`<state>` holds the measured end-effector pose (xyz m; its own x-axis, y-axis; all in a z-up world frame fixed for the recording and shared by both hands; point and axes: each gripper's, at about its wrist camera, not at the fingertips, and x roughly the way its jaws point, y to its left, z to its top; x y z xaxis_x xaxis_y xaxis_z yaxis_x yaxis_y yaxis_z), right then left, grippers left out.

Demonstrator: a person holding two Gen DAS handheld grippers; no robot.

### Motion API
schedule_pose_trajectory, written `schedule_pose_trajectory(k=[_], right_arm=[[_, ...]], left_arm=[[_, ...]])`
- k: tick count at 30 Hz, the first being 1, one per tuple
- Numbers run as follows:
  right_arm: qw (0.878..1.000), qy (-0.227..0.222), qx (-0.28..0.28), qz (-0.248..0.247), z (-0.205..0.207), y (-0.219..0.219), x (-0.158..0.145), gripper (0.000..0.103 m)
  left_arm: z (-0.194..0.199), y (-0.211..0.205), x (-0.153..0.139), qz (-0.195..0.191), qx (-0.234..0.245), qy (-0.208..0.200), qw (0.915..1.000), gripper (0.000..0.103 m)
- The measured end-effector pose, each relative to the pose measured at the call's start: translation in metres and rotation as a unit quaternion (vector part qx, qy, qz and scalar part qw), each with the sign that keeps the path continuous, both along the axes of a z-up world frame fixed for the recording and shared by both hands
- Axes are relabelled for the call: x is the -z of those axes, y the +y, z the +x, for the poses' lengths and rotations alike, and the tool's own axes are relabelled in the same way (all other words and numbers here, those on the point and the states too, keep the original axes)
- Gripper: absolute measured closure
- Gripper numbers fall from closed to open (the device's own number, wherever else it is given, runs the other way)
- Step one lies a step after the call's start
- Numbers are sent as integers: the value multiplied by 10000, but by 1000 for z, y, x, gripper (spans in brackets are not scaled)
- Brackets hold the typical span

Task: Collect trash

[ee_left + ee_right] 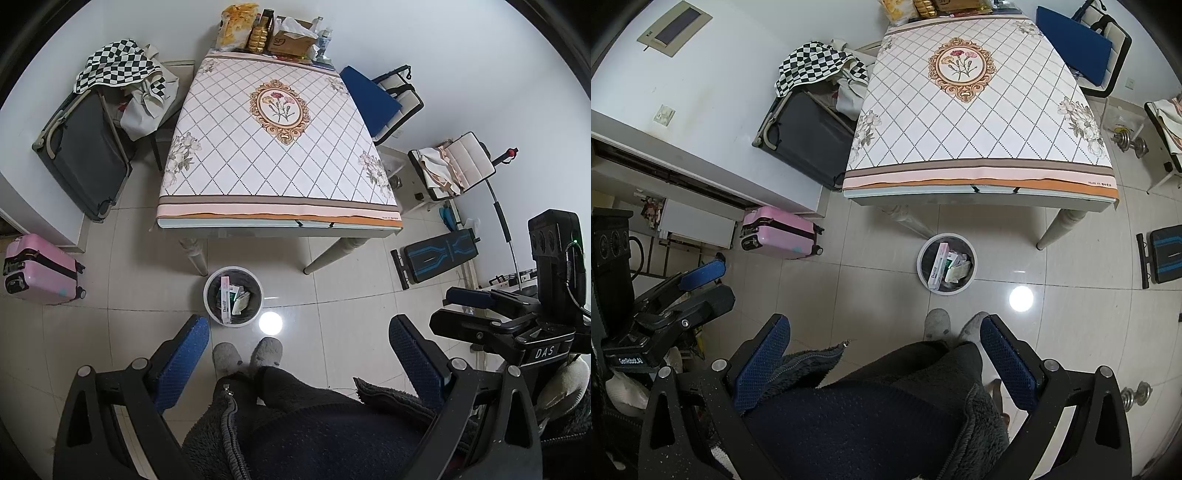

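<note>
- Hovering high above the floor, the left gripper (297,354) has its two blue-padded fingers spread wide with nothing between them; only the person's dark trousers and two grey slippers (247,354) show through the gap.
- The right gripper (884,354) is equally wide and empty, held level with its partner, which suggests both are parked at rest height rather than reaching for anything.
- Just ahead of the slippers stands one white trash bin (233,296), on the tiled floor beside the near-left table leg, probably put there so items swept off the table drop a short way.
- Inside the bin lie the collected pieces: one long white carton (938,266), one green-and-white box, and some crumpled pale wrappers; the exact count of wrappers is hard to tell.
- The table (277,212), under a diamond-patterned cloth with a flower medallion, shows no loose trash on its open area, so the job looks finished or close to it.
- At the table's far edge a cluster remains: one yellow snack bag (236,26), one gold bottle, one cardboard box with tissue.
- One pink suitcase (779,232) lies on the floor to the left.
</note>
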<state>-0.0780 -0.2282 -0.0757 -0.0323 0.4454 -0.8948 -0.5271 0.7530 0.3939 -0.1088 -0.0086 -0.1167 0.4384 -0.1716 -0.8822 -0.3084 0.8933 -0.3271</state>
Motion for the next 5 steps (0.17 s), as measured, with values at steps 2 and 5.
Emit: schedule_pose_trajectory(k=[2, 5], right_arm=[[10000, 6, -4, 6, 0, 0, 0, 0], [10000, 14, -13, 16, 1, 0, 0, 0]], left_arm=[[-1, 0, 0, -4, -4, -10, 10000, 3], [-2, -2, -3, 21, -7, -39, 10000, 3]])
